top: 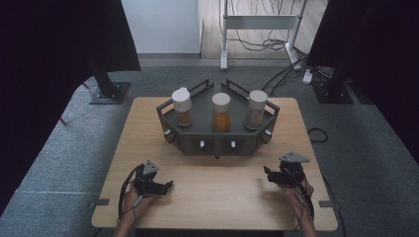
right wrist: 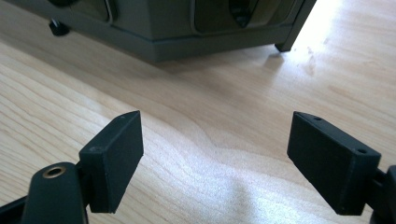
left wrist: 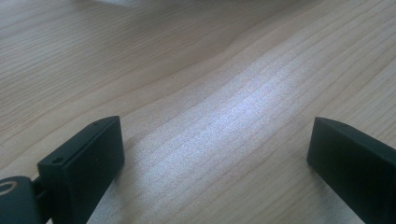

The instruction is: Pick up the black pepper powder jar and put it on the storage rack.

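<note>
A dark grey angular metal rack (top: 217, 138) sits at twelve o'clock on the pale wooden table (top: 217, 197), carrying three white-capped clear spice jars (top: 221, 112); its lower front knobs are too small to read. In the right gripper view only the rack's base (right wrist: 187, 37) shows, its top cut off. The right gripper (top: 271, 176), at four o'clock, and the left gripper (top: 165, 186), at eight o'clock, rest well apart from the rack, jaws spread and empty.
</note>
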Motion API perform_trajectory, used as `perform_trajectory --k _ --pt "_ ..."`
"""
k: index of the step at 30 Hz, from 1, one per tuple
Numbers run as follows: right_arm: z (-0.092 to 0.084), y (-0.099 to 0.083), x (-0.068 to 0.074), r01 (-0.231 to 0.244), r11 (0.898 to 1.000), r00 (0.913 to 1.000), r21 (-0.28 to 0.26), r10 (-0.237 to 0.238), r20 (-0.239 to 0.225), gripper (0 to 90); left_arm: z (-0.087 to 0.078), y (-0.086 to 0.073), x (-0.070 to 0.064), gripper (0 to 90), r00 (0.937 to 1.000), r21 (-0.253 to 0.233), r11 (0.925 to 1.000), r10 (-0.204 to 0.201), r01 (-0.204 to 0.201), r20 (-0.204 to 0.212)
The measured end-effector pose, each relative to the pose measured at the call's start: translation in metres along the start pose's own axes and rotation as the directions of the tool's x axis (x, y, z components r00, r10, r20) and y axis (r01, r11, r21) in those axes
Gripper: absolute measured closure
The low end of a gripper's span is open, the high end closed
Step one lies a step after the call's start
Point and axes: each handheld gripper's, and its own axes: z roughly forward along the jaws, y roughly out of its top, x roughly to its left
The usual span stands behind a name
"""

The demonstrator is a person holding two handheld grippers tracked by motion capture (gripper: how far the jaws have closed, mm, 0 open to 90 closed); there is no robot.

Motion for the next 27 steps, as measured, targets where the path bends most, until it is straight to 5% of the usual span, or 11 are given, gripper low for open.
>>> perform_trajectory --k 8,27 --pt "0.009 -0.003 0.005 0.043 0.998 0.9987 0.04 -0.044 0.026 17.5 0.0 0.0 0.0 3.7 1.0 0.0 1.0 0.0 0.0 0.0" --pt "0.016 -0.009 0.0 0.009 0.998 0.9999 0.066 -0.01 0.008 17.1 0.0 0.0 0.0 3.7 1.0 0.0 1.0 0.001 -0.001 -0.001"
